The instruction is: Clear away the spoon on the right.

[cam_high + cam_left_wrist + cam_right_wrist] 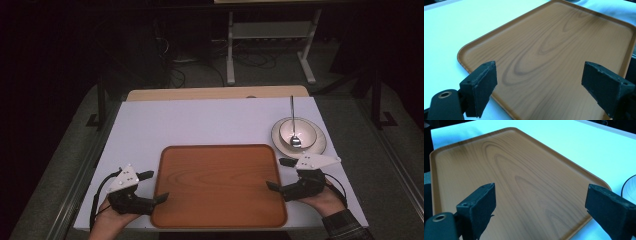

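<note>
On the white worktop [210,120], a wooden tray [220,185] lies between the left gripper [150,186] and right gripper [278,175], both jaws spread wide, flanking its near corners, holding nothing.

This looks like a lab or test room, not a home. A white-topped table [210,120] stands on grey floor in dim surroundings. Beyond the table's far edge is a white metal stand [270,45] with loose cables [250,60] trailing around its feet. On the table lie a wood-grain tray [218,185] and, just right of it, a bowl [298,134] on a plate
</note>
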A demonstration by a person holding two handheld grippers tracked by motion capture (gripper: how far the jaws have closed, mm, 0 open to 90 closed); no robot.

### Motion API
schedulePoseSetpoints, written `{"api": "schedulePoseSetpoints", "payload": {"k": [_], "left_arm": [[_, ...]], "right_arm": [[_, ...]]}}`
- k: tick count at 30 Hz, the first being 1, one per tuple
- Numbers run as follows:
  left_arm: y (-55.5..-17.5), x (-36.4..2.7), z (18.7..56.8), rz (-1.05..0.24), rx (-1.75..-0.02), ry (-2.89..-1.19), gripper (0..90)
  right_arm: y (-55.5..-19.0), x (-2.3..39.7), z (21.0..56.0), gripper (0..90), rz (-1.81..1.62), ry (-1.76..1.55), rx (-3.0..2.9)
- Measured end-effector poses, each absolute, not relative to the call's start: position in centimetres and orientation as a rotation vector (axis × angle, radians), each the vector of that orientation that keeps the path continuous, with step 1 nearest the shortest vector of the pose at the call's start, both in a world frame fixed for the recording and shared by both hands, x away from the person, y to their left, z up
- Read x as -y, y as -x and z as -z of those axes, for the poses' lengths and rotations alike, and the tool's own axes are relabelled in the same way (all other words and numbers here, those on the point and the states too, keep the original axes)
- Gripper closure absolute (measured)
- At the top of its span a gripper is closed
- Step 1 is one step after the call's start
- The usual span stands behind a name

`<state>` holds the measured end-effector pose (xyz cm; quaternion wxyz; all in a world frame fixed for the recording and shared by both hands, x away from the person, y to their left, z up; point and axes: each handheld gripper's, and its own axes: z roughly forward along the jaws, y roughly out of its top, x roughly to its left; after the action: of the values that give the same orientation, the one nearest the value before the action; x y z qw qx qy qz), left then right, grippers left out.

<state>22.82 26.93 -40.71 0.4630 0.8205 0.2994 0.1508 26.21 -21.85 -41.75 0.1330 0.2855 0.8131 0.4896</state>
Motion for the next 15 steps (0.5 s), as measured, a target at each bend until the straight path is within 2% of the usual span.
{"api": "schedulePoseSetpoints", "payload": {"k": [15], "left_arm": [[-23.0, -26.9, 41.1, -0.345, -0.746, -2.019, 12.7]], "right_arm": [[-27.4, 22.4, 41.0, 12.1, -1.461, -0.855, -2.326]]}}
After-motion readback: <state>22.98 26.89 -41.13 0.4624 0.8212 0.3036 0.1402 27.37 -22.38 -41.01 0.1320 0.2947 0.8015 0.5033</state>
